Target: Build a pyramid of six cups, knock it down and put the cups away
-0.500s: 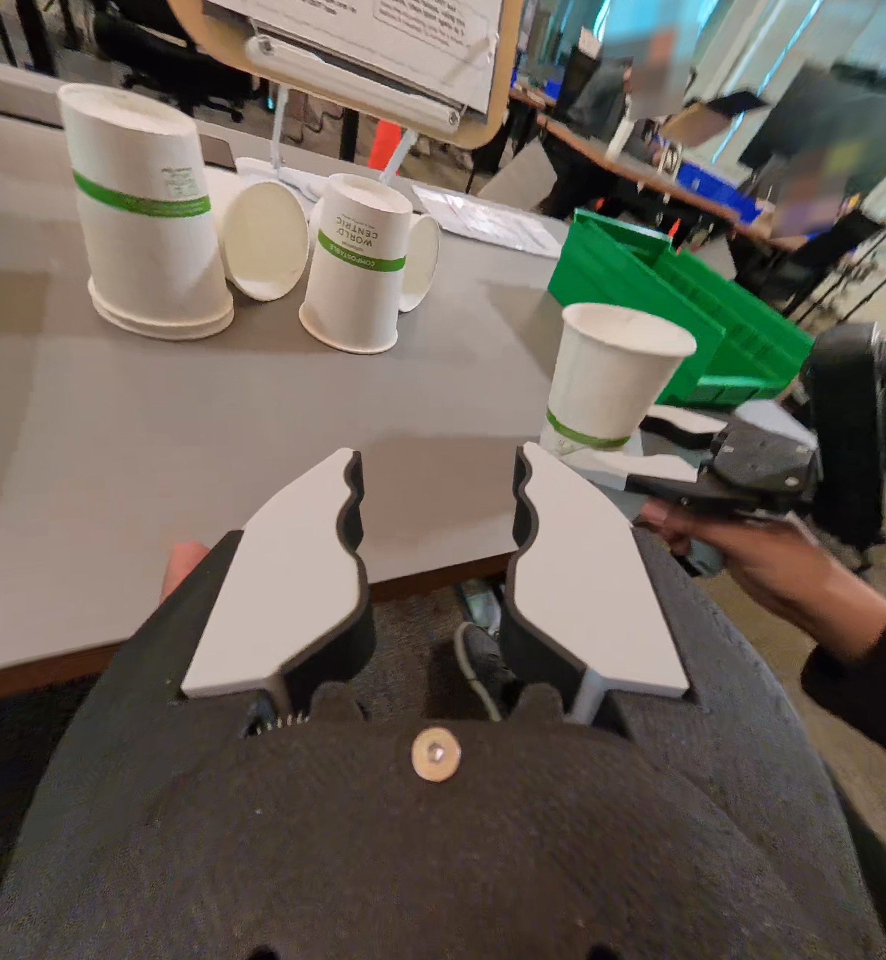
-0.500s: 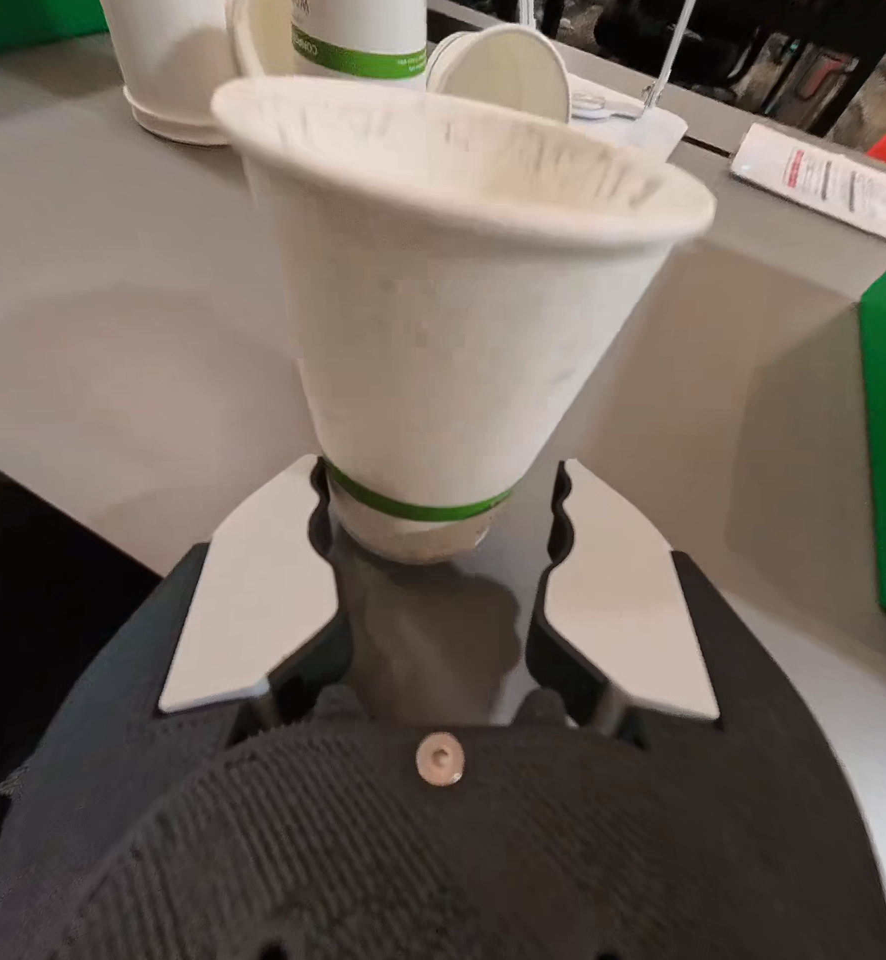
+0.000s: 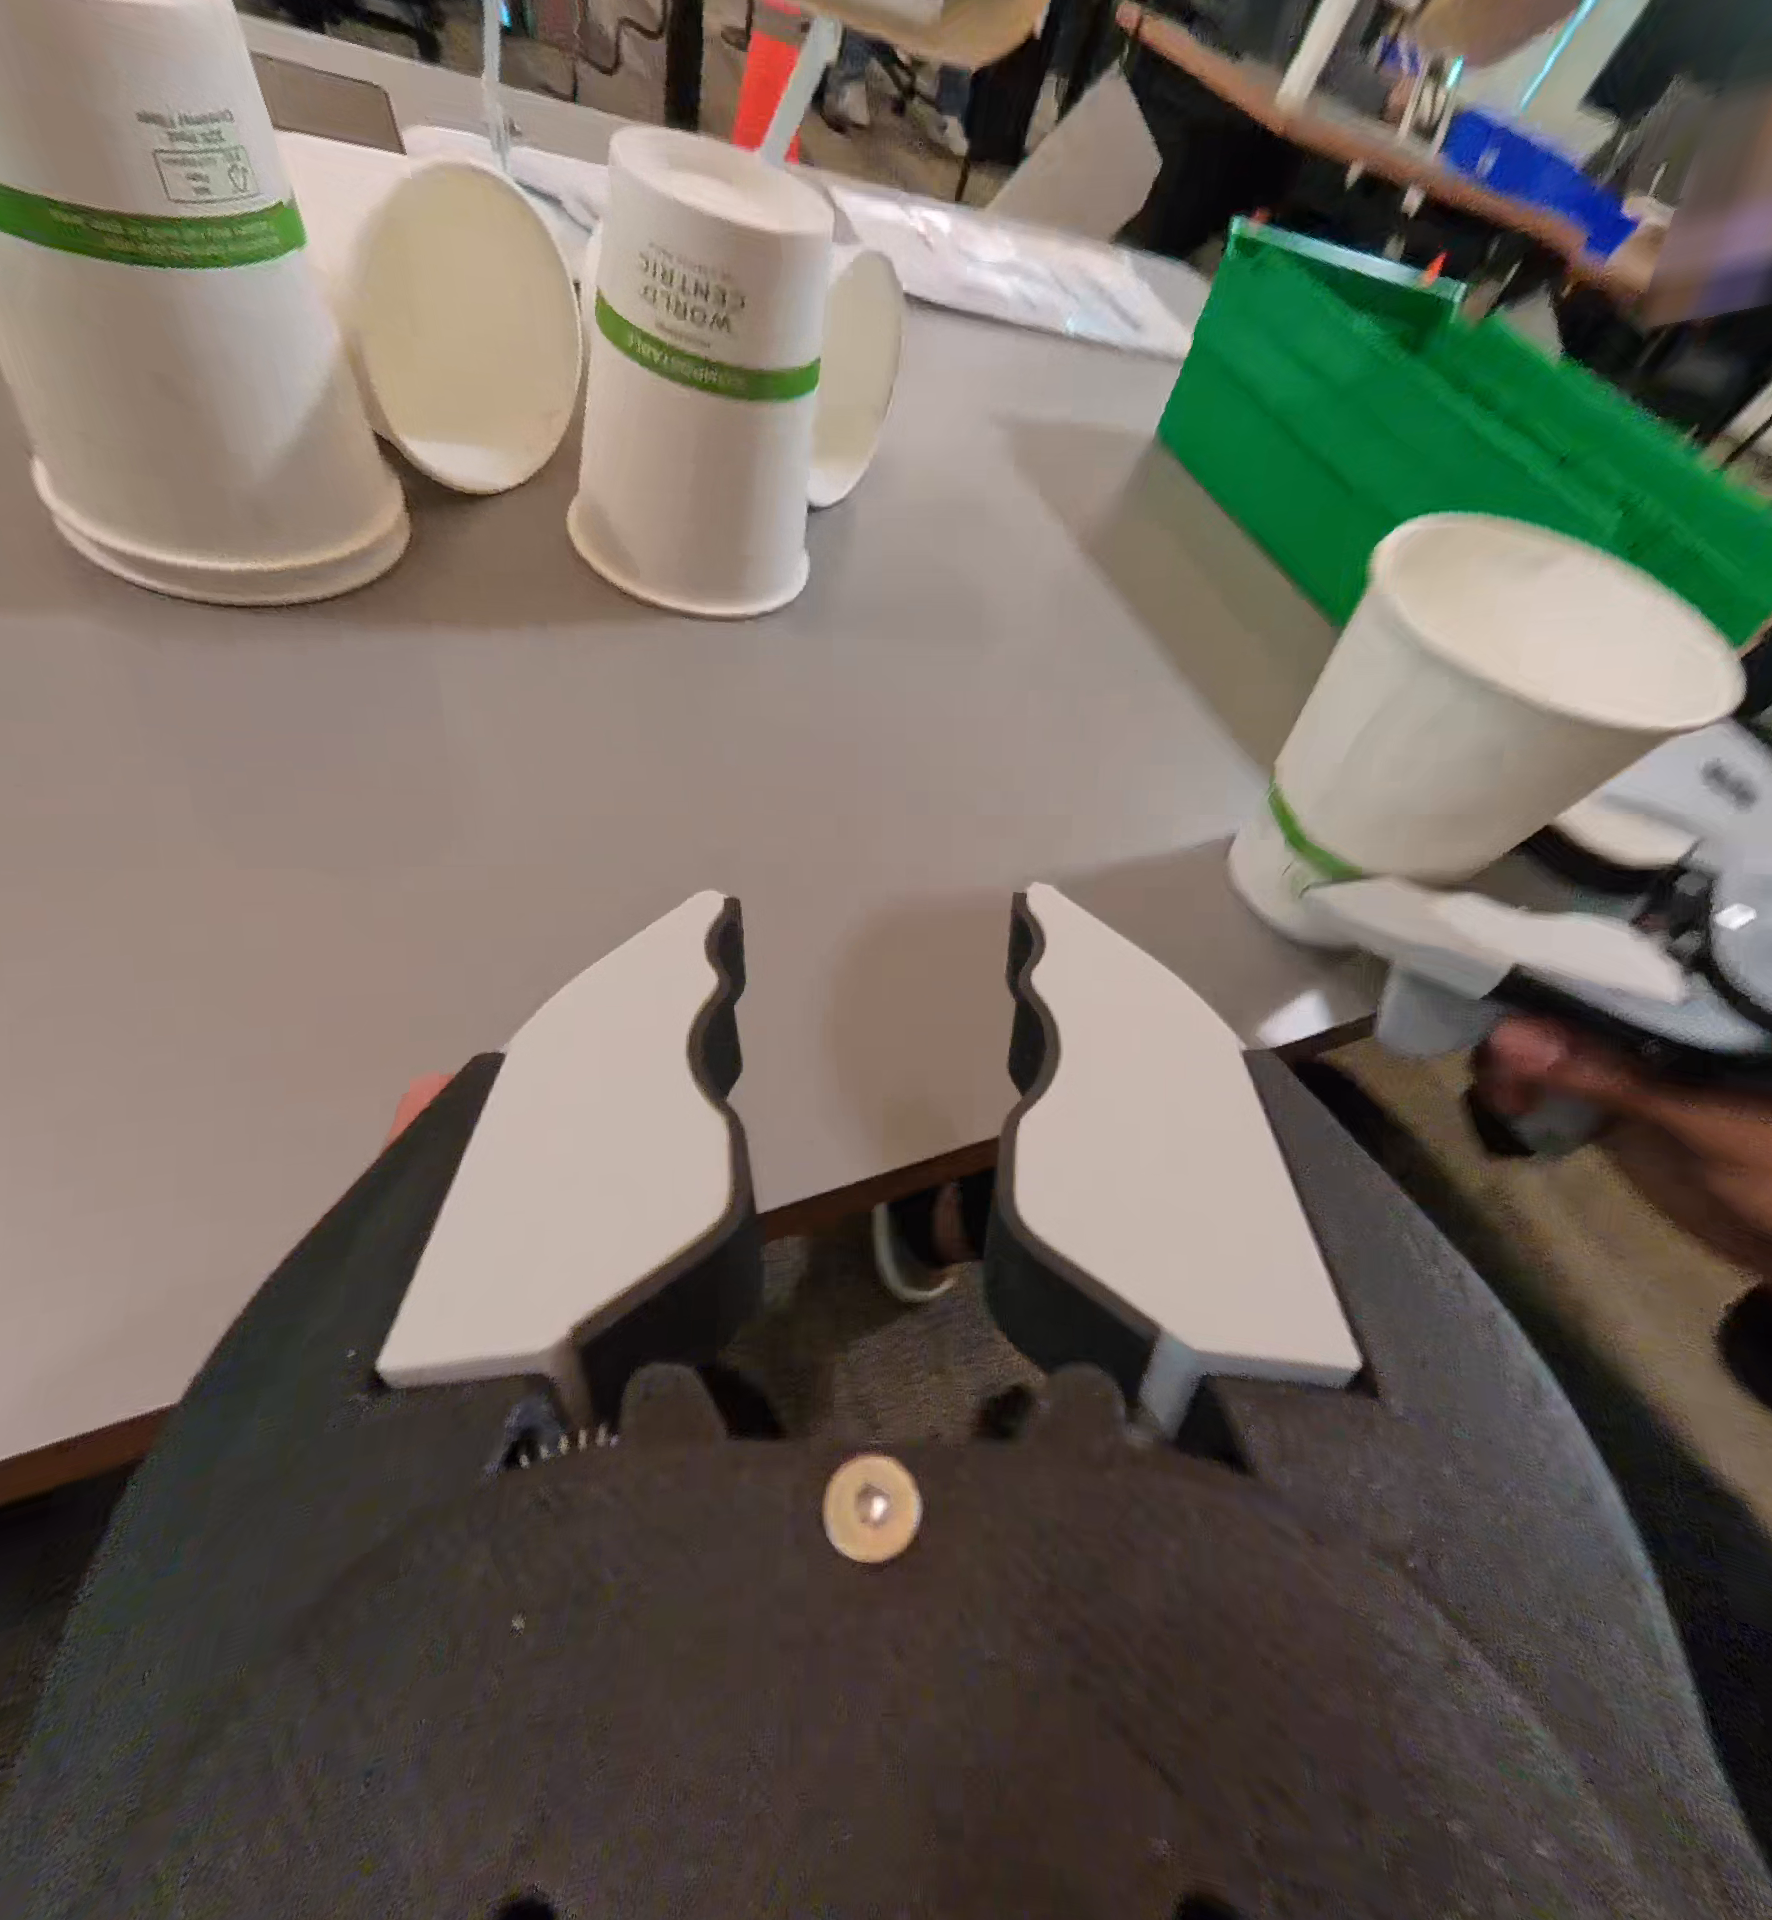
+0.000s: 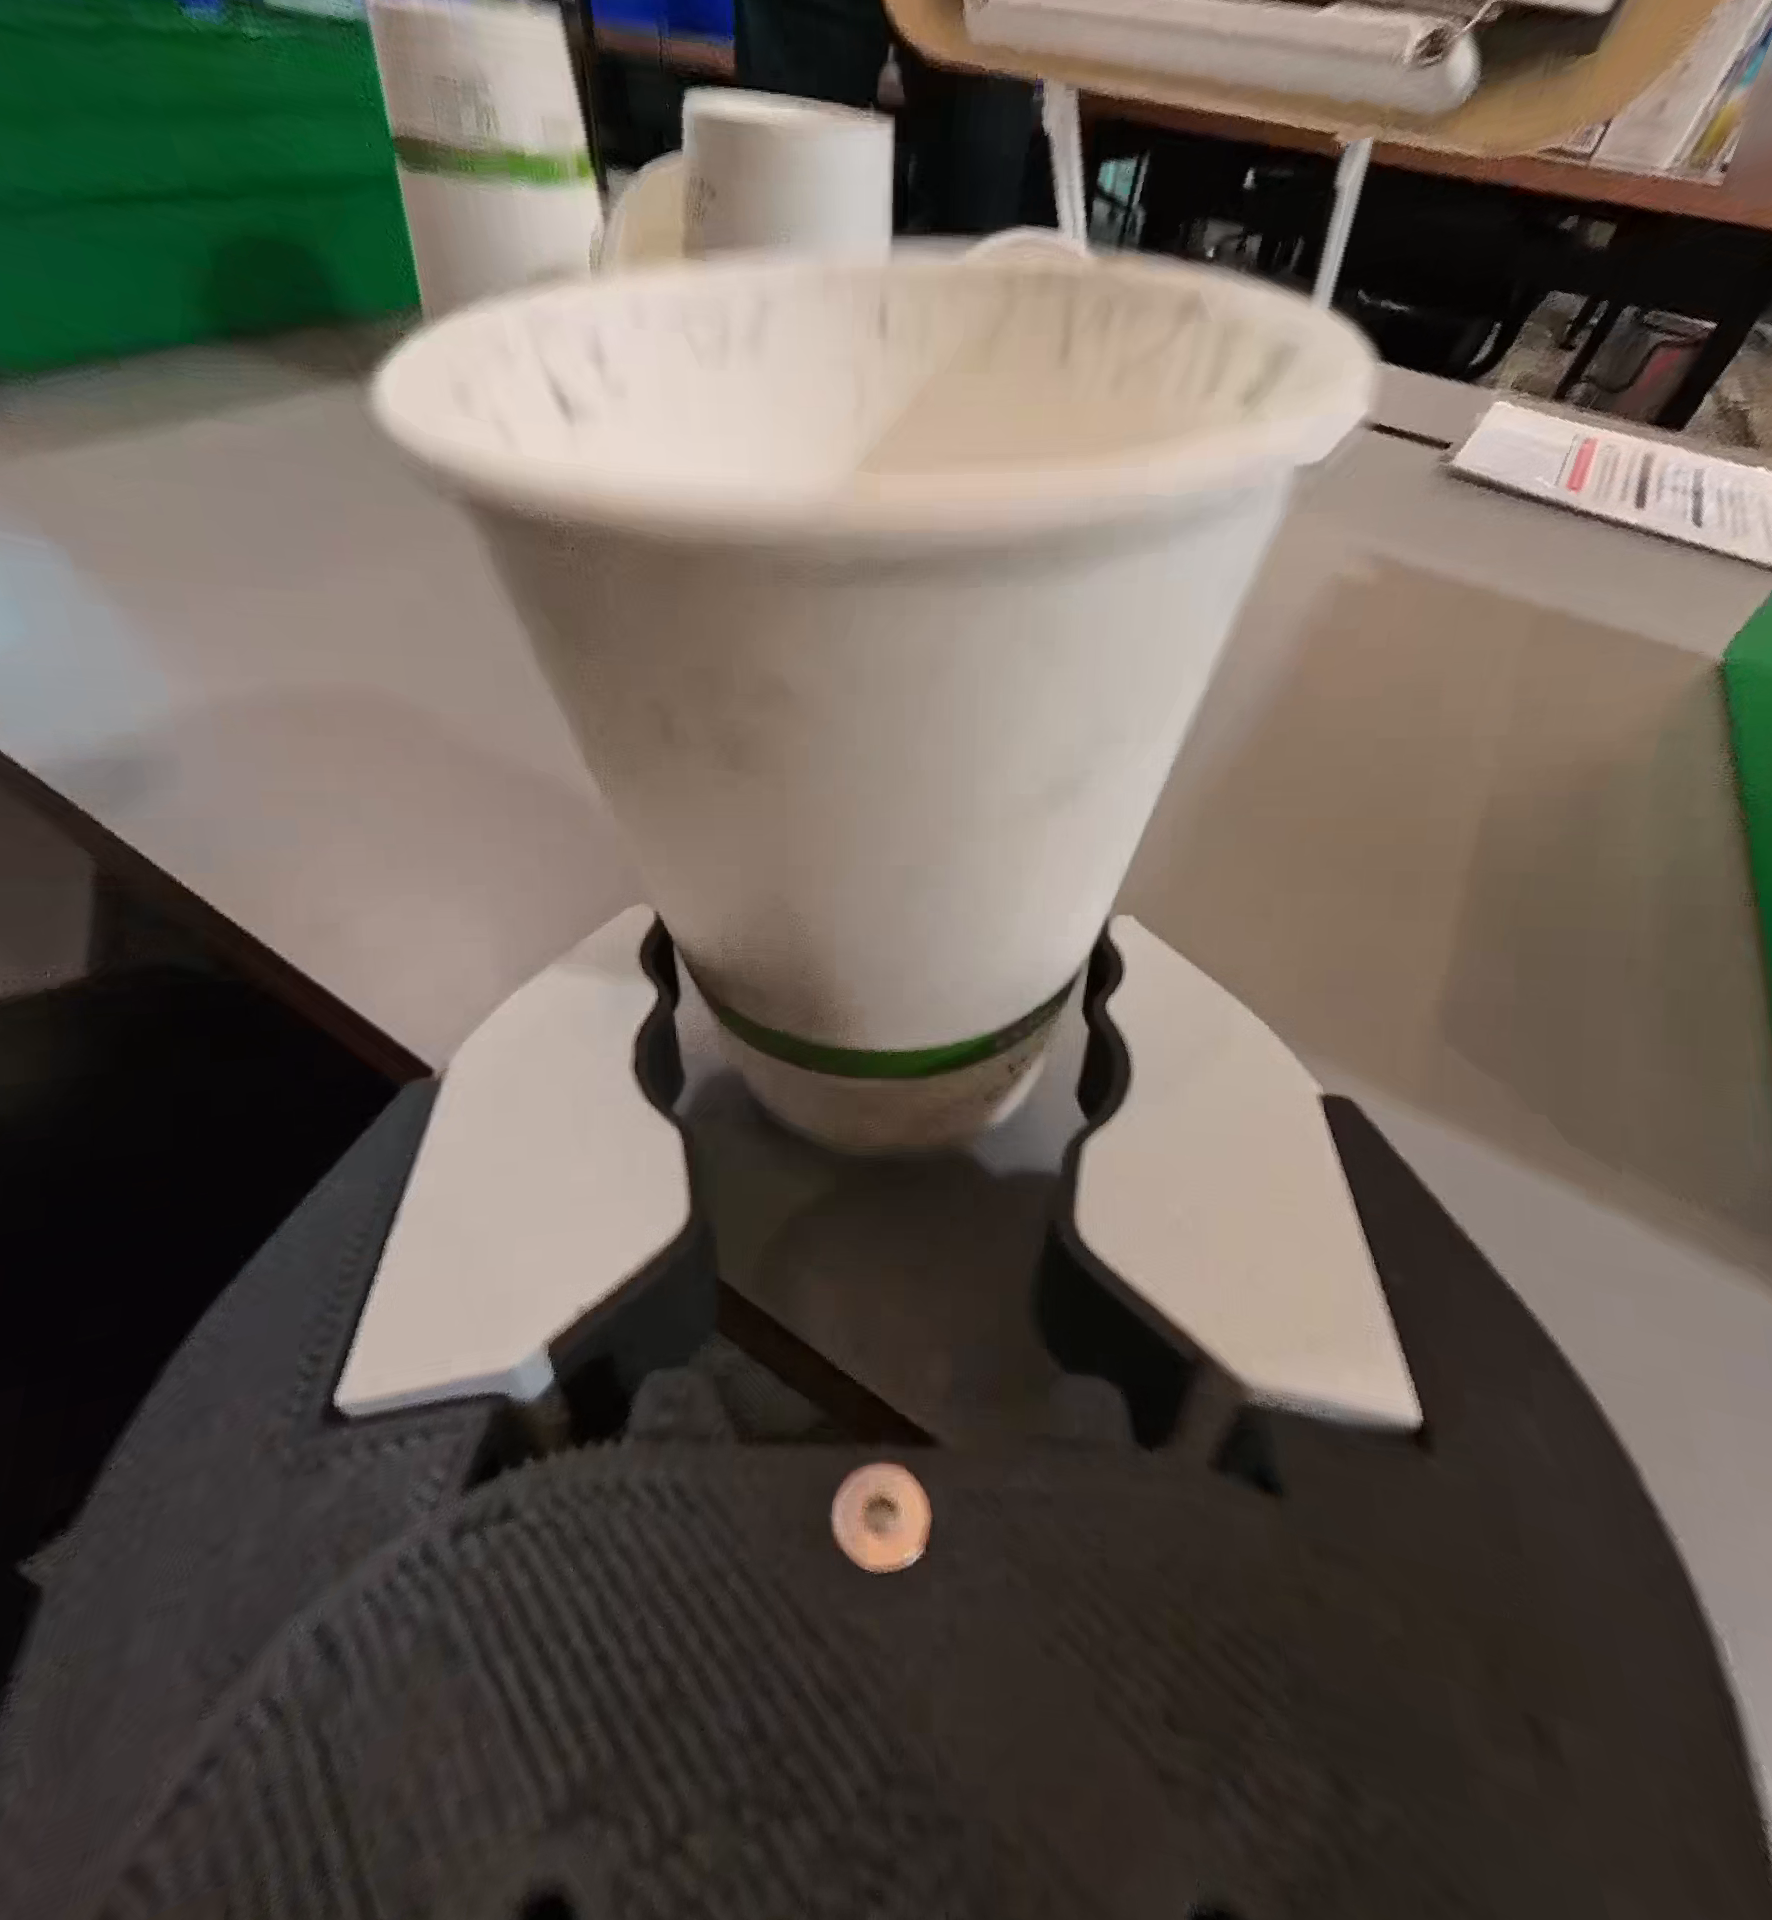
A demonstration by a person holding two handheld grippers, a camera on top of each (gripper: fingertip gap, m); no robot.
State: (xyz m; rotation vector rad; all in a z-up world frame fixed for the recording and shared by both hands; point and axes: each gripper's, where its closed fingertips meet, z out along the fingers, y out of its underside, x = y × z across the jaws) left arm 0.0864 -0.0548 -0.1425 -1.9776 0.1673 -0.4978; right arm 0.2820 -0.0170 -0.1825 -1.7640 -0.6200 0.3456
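Two grippers showing. Right gripper point(image 4: 877, 1023) is clamping a white paper cup point(image 4: 861, 665) at its base, fingers sitting on the green band; cup is mouth-up, tilting in the left wrist view point(image 3: 1484, 717), lifted above the near corner of the grey table point(image 3: 549, 779). Rim is rolled, inner wall creased. Left gripper point(image 3: 871, 977) is hanging with jaws apart, gripping nothing, over the table edge. Upside-down cup stack point(image 3: 165, 312), an inverted cup point(image 3: 705, 384) and a green bin point(image 3: 1433, 436) are standing farther back.
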